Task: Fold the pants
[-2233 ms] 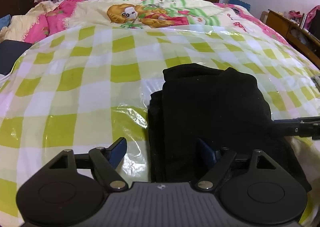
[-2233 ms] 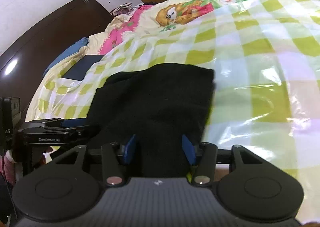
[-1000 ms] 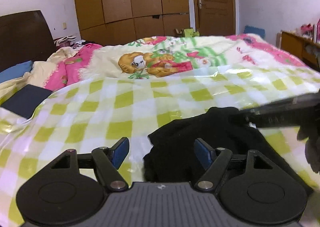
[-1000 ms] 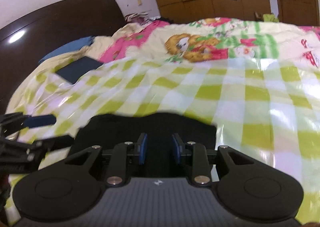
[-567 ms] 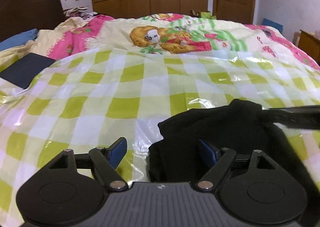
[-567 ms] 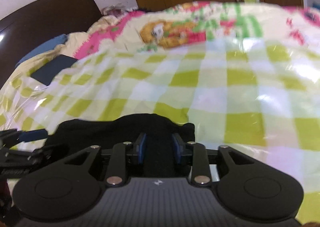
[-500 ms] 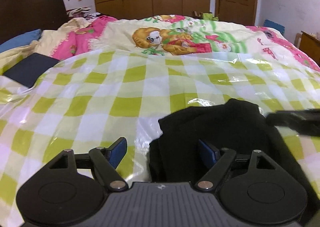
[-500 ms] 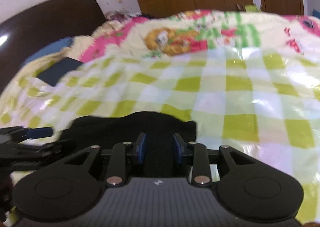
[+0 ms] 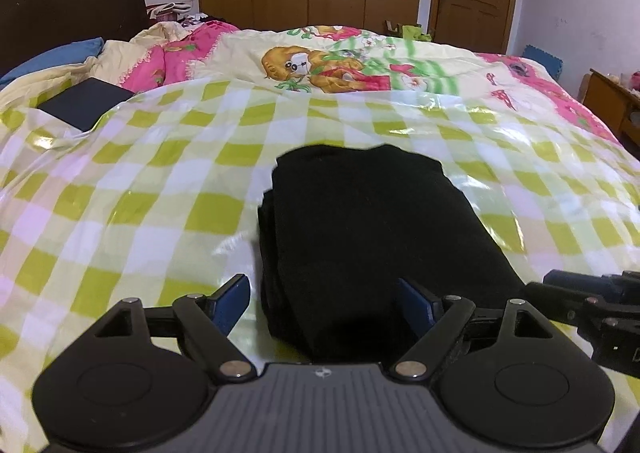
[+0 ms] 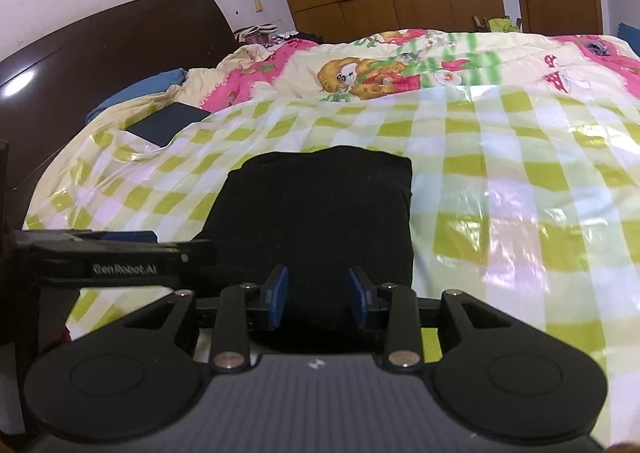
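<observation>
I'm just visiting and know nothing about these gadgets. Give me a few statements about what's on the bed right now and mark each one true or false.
1. The black pants lie folded on the green-checked sheet. True.
2. The left gripper is shut. False: its jaws are wide open.
3. The pants are red. False: they are black.
4. A dark flat pad lies near the headboard. True.
5. The right gripper clamps the sheet. False: it is open over the pants' near edge.

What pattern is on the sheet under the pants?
Yellow-green and white checks on the sheet, clearest in the left wrist view.
</observation>
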`<action>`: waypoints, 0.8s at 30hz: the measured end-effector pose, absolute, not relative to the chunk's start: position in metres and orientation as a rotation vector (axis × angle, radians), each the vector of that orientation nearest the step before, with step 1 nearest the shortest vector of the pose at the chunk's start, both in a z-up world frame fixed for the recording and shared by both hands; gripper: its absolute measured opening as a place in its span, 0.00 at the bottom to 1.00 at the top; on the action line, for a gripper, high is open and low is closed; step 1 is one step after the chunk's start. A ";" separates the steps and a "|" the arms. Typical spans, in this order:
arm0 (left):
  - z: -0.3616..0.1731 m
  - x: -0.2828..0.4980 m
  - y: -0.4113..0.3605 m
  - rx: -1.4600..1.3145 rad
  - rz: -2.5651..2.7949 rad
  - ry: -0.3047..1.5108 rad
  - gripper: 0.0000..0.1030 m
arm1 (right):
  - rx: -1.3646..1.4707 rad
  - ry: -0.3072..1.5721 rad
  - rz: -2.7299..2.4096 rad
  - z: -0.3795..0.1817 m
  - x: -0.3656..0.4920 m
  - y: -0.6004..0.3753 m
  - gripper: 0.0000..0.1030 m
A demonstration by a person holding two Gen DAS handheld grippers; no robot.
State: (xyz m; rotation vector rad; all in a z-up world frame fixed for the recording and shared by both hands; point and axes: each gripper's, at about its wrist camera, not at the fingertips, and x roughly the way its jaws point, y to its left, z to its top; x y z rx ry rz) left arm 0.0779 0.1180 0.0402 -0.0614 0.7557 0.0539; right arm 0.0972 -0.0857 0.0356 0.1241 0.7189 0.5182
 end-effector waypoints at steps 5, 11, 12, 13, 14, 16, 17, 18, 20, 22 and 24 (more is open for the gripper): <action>0.040 0.055 0.106 -0.052 0.056 0.754 0.96 | 0.144 0.718 0.499 0.037 0.076 -0.096 0.38; 0.037 0.035 0.095 -0.044 0.056 0.756 1.00 | 0.145 0.725 0.493 0.034 0.057 -0.100 0.38; 0.036 0.033 0.095 -0.048 0.060 0.759 1.00 | 0.147 0.726 0.491 0.033 0.055 -0.101 0.38; 0.035 0.030 0.095 -0.054 0.060 0.760 1.00 | 0.151 0.728 0.490 0.032 0.052 -0.102 0.38; 0.034 0.027 0.095 -0.062 0.058 0.761 1.00 | 0.154 0.733 0.488 0.030 0.050 -0.102 0.38; 0.032 0.023 0.095 -0.072 0.059 0.762 1.00 | 0.162 0.742 0.489 0.027 0.046 -0.103 0.38; 0.031 0.021 0.095 -0.073 0.063 0.765 1.00 | 0.163 0.746 0.491 0.026 0.045 -0.104 0.38; 0.030 0.019 0.095 -0.073 0.067 0.767 1.00 | 0.165 0.751 0.491 0.024 0.043 -0.104 0.38; 0.028 0.016 0.095 -0.075 0.076 0.772 1.00 | 0.168 0.758 0.494 0.022 0.040 -0.104 0.38; 0.025 0.013 0.093 -0.074 0.079 0.779 1.00 | 0.168 0.765 0.496 0.019 0.038 -0.104 0.38; 0.021 0.011 0.092 -0.072 0.076 0.790 1.00 | 0.167 0.773 0.497 0.016 0.036 -0.104 0.38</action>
